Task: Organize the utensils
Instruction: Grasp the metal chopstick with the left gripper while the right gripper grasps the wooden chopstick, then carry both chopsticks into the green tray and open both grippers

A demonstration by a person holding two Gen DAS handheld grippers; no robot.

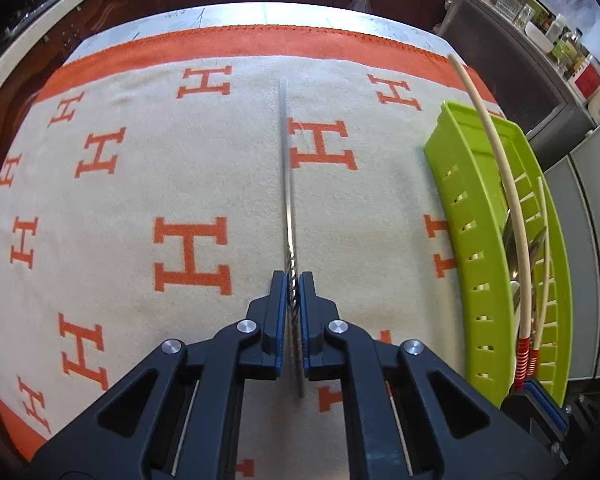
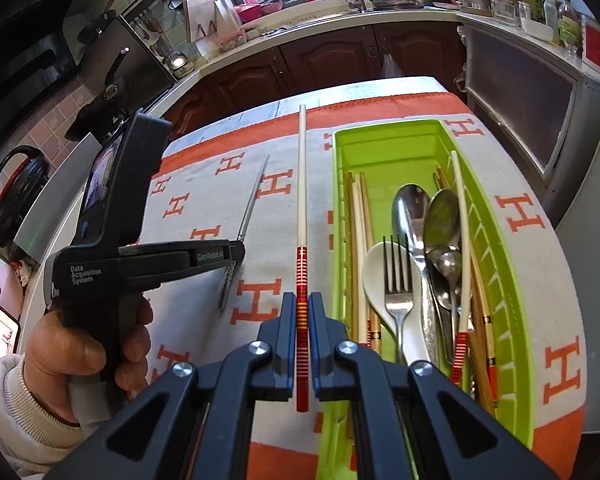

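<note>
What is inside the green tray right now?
The green tray holds a white ceramic spoon, a fork, metal spoons, wooden chopsticks and a white chopstick. The overlapping utensils hide the tray floor, and the right gripper hides its near end.

The right gripper (image 2: 302,312) is clamped on the red-banded end of a white chopstick (image 2: 302,184), which points away toward the far edge of the orange-and-cream cloth (image 2: 520,216). Just right of it stands a green tray (image 2: 384,148) along the cloth's right side, holding wooden chopsticks (image 2: 360,240), a white spoon (image 2: 374,276), a fork (image 2: 396,280), metal spoons (image 2: 440,216) and a second white chopstick (image 2: 464,240). At left, a hand (image 2: 80,344) grips the left gripper (image 2: 232,258), closed on a metal chopstick (image 2: 252,200) above the cloth.
</note>
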